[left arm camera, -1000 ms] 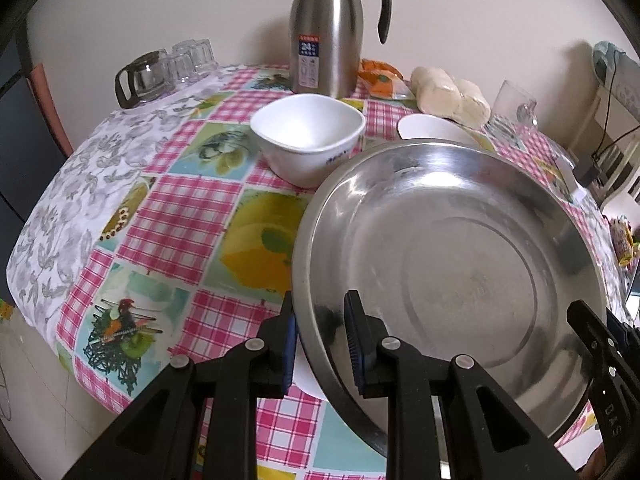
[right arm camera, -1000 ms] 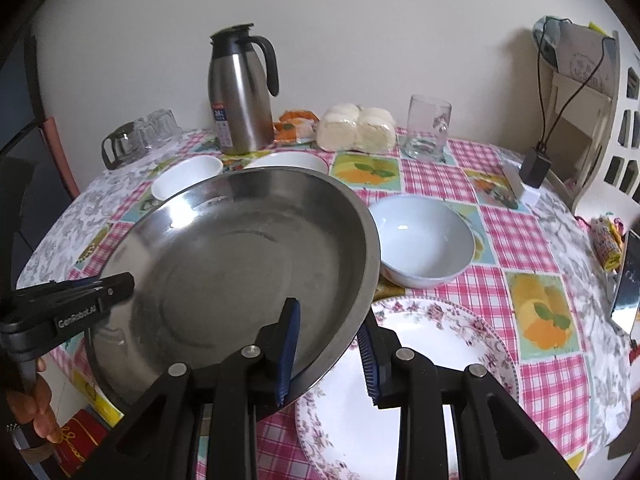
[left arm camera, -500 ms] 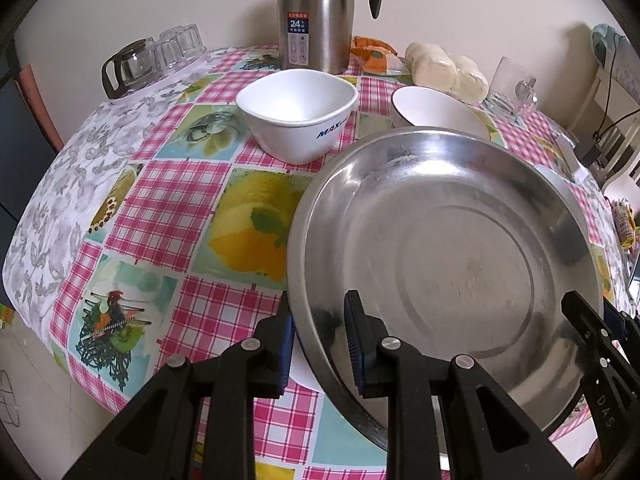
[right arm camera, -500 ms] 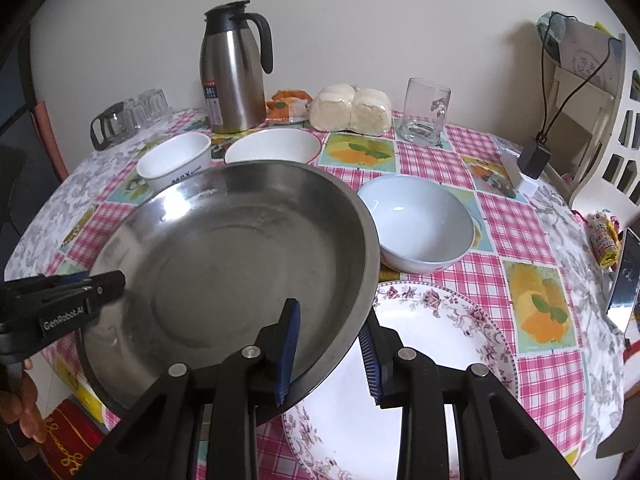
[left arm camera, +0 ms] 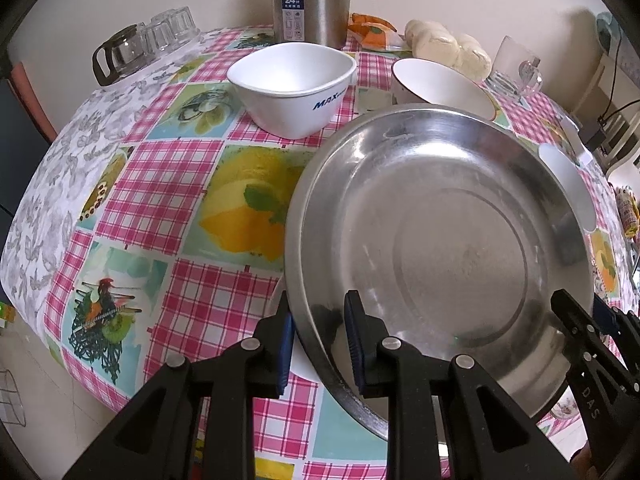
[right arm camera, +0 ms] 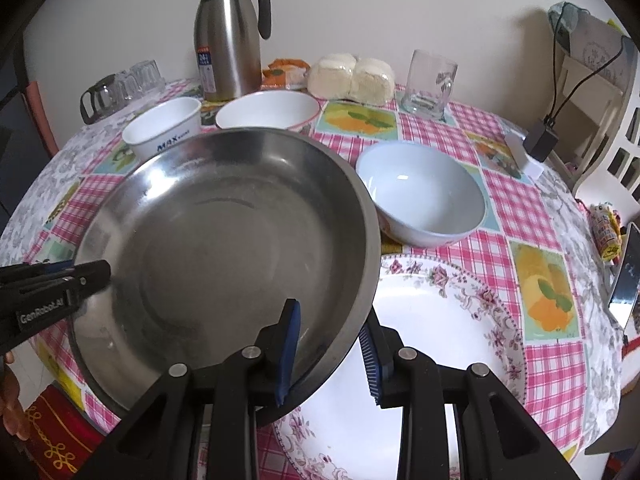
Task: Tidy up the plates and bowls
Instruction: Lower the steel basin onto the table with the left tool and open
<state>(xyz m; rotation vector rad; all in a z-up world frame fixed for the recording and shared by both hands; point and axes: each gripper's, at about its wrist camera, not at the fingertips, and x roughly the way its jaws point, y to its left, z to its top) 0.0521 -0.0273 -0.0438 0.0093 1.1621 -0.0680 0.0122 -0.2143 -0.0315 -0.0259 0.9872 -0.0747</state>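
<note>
Over the floral plate, both tongs, left and right, grip the steel pan's rim.

steel thermos, glass mug, wrapped buns, checked tablecloth

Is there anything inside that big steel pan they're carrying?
No, the steel pan is empty; its bare metal bottom shows all across.

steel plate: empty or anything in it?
Empty. The steel plate shows a bare metal bottom in both wrist views, only faint smudges; both tongs grip its rim.
</note>
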